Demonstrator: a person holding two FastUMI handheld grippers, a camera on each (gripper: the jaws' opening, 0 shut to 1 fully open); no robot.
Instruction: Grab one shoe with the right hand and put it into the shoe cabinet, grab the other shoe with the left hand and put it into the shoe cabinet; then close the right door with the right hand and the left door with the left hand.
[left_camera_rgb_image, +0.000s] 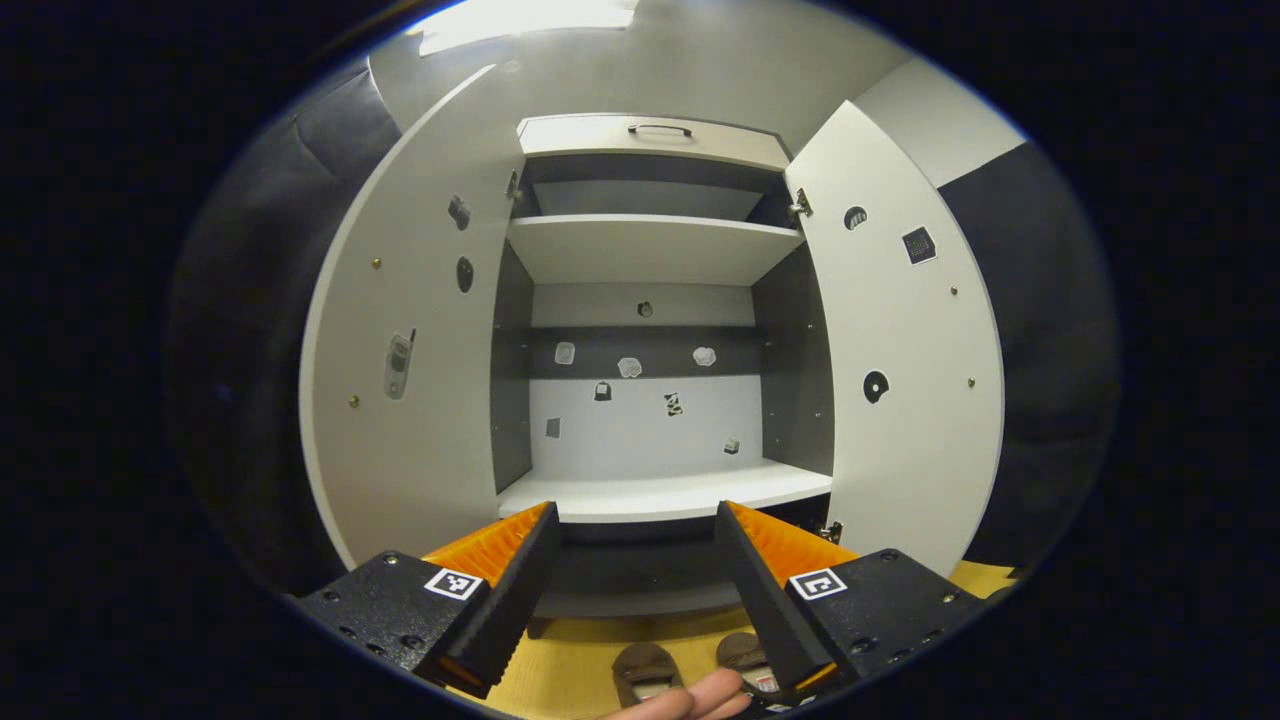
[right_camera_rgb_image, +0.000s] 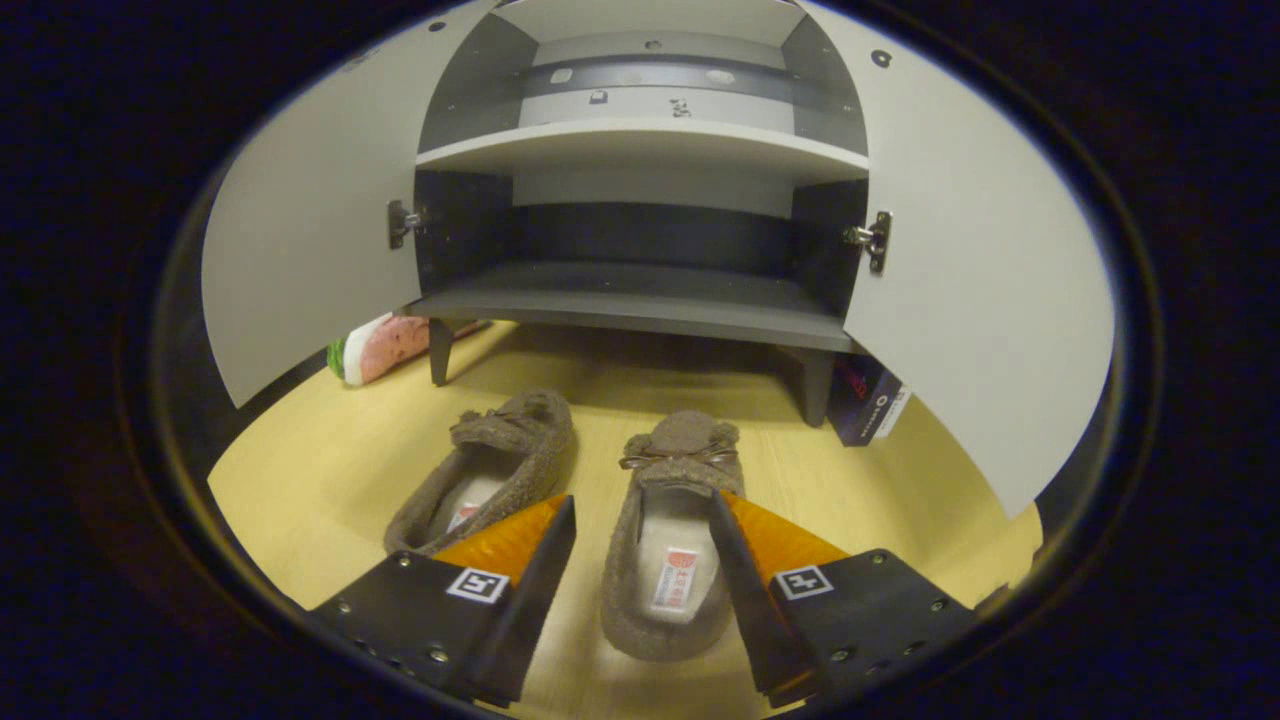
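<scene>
Right hand-held gripper (right_camera_rgb_image: 640, 560): fingers spread wide, low over the floor, straddling the right shoe (right_camera_rgb_image: 672, 535) without touching it as far as can be told. Toe of that shoe pointing at the cabinet, heel nearest; presumably lined up this way so a pinch across the sides lets it slide in toe-first. Nothing gripped yet.

Left shoe (right_camera_rgb_image: 487, 468) just beside, to the left, angled slightly, also on the wooden floor (right_camera_rgb_image: 300, 470). Both fuzzy brown slippers with small bows; insole labels present, print too small to read.

Left hand-held gripper (left_camera_rgb_image: 635, 565): fingers spread, empty, held higher and aimed into the shoe cabinet (left_camera_rgb_image: 650, 250); probably parked clear while the right side works. Shoes just visible beneath it, with part of a hand (left_camera_rgb_image: 690, 700) at the bottom edge.

Left door (right_camera_rgb_image: 300, 250) and right door (right_camera_rgb_image: 980, 280) both swung fully open, giving clear entry to the bottom shelf (right_camera_rgb_image: 640, 300), which looks the nearest target. Small stickers on doors and back panel; none legible.

Far left under the cabinet: a pink-and-green item (right_camera_rgb_image: 375, 347), unidentified. Far right by the leg: a dark box (right_camera_rgb_image: 868, 400) with writing, unreadable.
</scene>
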